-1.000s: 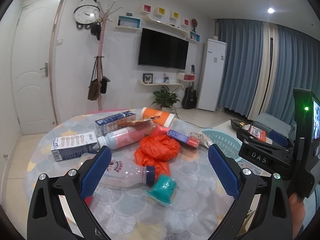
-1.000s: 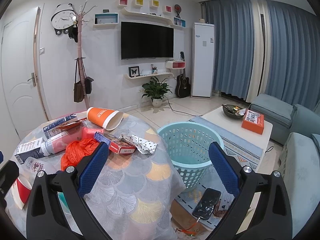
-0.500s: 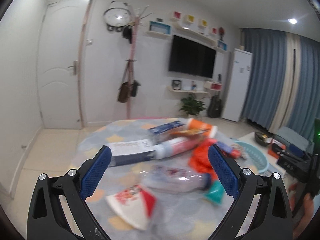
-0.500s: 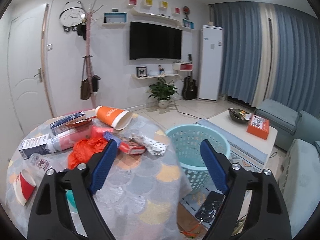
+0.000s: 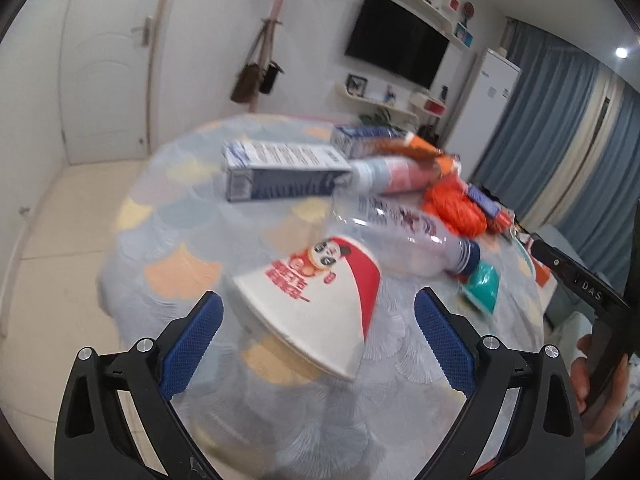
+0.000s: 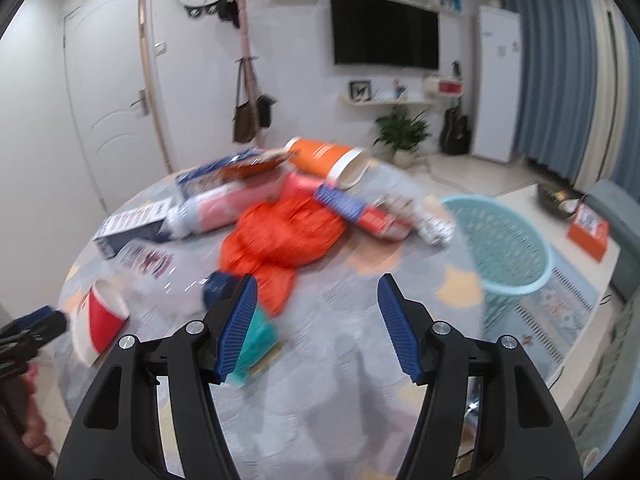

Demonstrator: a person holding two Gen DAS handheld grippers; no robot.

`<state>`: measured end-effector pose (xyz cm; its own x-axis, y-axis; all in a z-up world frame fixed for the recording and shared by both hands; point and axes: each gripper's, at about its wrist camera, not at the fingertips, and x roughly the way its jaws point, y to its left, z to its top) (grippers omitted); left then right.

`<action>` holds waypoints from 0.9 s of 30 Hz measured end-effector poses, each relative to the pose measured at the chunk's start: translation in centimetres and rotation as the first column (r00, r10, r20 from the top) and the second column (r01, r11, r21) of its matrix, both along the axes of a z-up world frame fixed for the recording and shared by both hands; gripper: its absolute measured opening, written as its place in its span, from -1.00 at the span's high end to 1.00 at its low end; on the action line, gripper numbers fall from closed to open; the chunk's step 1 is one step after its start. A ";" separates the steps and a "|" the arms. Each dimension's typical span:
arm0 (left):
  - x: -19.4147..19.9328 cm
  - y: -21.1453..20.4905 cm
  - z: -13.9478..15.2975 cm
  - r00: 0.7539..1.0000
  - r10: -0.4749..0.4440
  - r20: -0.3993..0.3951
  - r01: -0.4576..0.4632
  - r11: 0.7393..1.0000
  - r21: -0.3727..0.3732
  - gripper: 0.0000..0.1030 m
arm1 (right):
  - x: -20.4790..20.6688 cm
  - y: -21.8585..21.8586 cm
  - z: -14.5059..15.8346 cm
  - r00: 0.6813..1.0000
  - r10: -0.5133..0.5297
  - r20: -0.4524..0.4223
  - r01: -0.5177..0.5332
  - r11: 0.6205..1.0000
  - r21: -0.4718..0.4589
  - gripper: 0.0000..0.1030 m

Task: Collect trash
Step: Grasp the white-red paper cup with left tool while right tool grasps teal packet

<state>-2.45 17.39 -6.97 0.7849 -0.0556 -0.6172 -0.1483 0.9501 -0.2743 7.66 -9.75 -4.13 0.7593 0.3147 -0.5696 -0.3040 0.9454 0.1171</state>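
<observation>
A red and white paper cup (image 5: 316, 300) with a panda print lies on its side on the round table (image 5: 168, 240). My left gripper (image 5: 318, 340) is open, its blue pads on either side of the cup's near end, not touching it. The cup also shows in the right wrist view (image 6: 100, 320). My right gripper (image 6: 316, 320) is open and empty above the table, near a teal cup (image 6: 256, 340) and an orange plastic bag (image 6: 284, 236). A teal laundry basket (image 6: 504, 244) stands off the table's right side.
More trash lies on the table: a clear bottle (image 5: 404, 236), a blue and white carton (image 5: 280, 176), a pink bottle (image 5: 392, 174), an orange cup (image 6: 324, 156) and a red and blue box (image 6: 360, 212). A coffee table (image 6: 576, 216) stands to the right.
My left gripper has swung left and dropped down over the red and white cup, which now lies between its open pads. My right gripper has moved left over the table and narrowed somewhat.
</observation>
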 end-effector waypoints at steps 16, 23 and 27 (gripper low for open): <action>3.4 -0.7 -2.8 0.996 -0.011 -0.087 0.011 1.000 0.002 -0.73 | 2.5 4.3 -4.9 0.951 0.138 -0.276 -0.117 0.989 0.092 -0.41; 3.6 -2.0 -2.2 0.998 -0.016 -0.063 0.019 0.999 0.046 -0.42 | 2.6 4.9 -4.9 0.961 0.112 -0.252 -0.109 0.994 0.027 -0.10; 3.4 -2.8 -1.8 0.999 -0.005 -0.044 0.009 0.996 0.093 -0.24 | 2.3 4.8 -4.7 0.967 0.120 -0.223 -0.119 0.993 0.018 0.14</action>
<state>1.00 14.54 -8.82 0.7567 -0.0014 -0.6537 -0.1518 0.9723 -0.1777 9.93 -4.93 -8.78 0.5700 0.3978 -0.7189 -0.3802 0.9034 0.1984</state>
